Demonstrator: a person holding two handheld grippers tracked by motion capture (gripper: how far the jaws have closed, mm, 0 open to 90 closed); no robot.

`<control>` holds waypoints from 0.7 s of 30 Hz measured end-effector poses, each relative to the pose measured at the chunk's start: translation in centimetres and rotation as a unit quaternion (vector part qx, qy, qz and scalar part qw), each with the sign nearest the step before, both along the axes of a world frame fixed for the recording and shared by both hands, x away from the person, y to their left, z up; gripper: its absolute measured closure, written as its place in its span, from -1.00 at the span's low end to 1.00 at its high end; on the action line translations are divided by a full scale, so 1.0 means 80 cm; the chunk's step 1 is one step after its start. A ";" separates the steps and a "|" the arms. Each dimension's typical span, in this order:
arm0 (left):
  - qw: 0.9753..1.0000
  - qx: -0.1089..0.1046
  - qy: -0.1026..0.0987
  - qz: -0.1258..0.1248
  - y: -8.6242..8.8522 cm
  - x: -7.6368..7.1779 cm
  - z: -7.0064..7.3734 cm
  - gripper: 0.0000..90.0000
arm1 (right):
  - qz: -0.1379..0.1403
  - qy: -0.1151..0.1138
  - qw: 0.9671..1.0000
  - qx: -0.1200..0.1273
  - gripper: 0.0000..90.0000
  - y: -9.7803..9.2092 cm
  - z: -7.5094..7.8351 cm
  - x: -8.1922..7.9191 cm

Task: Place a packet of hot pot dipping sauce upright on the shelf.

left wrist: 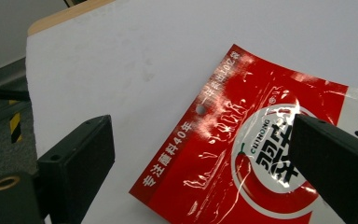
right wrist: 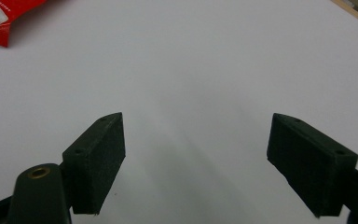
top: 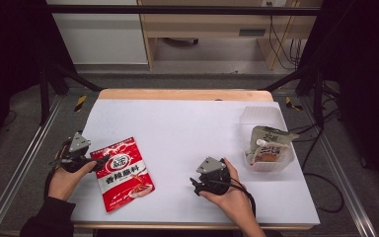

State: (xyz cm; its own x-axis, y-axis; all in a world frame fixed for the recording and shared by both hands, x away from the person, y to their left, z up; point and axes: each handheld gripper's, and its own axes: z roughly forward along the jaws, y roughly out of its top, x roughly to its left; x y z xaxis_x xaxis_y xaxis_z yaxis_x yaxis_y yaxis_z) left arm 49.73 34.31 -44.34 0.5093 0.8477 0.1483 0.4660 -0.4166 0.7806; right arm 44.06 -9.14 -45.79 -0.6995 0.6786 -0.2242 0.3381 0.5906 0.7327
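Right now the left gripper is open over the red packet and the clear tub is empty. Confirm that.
Not quite. The left gripper is open over the red packet, but the clear tub is not empty: the high view shows a spouted pouch lying in it.

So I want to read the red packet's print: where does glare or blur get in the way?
Left gripper view: white glare streaks cross the red packet, though the big characters stay legible. High view: packet small, its fine print soft. Right gripper view: just a blurred corner.
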 end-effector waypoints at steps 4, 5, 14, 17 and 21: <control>1.000 -0.001 0.005 0.007 0.010 0.004 -0.003 -0.84 | 0.003 -0.002 1.000 -0.011 -0.56 0.004 -0.002 -0.001; 1.000 -0.001 0.005 0.010 0.013 0.005 -0.004 -0.83 | 0.005 -0.003 1.000 -0.012 -0.56 0.004 -0.003 -0.001; 1.000 0.003 0.017 0.019 0.023 0.013 -0.013 -0.83 | 0.005 0.003 1.000 -0.019 -0.57 0.005 -0.006 0.000; 0.999 -0.002 0.027 0.022 0.029 0.017 -0.017 -0.77 | 0.005 0.005 1.000 -0.023 -0.57 0.006 -0.007 0.000; 0.999 -0.007 0.038 0.024 0.034 0.020 -0.021 -0.77 | 0.007 0.006 1.000 -0.026 -0.58 0.007 -0.008 0.000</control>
State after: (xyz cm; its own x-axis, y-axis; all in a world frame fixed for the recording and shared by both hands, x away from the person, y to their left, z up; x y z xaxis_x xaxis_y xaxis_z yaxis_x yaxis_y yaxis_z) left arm 51.34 37.01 -46.02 0.4780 0.8729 0.0978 0.5438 -0.3815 0.7475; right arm 44.05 -8.62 -46.40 -0.7114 0.6568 -0.2502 0.3384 0.6321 0.6971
